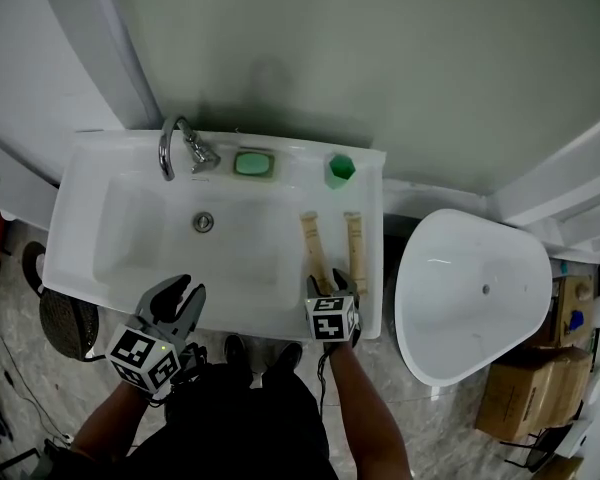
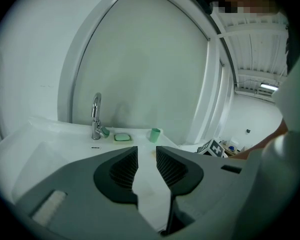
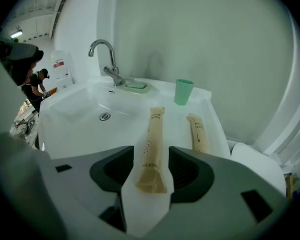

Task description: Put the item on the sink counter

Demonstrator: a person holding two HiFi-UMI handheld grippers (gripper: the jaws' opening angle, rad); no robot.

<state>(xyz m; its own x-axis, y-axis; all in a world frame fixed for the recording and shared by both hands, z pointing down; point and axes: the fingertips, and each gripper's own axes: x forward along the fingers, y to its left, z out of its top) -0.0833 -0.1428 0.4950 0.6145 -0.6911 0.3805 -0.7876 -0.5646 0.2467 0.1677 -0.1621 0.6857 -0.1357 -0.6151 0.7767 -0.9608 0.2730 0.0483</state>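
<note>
Right gripper view: our right hand-held gripper sits released around a tan sachet on the surface; our left hand-held gripper is released too.

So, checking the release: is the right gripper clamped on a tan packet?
No: the right gripper has its jaws wide apart, and a tan packet lies flat on the sink counter between them.

Soft, even indoor light; the tap casts a faint shadow on the wall. Both gripper views bend strongly and darken at the corners. The white sink is slightly overexposed.
</note>
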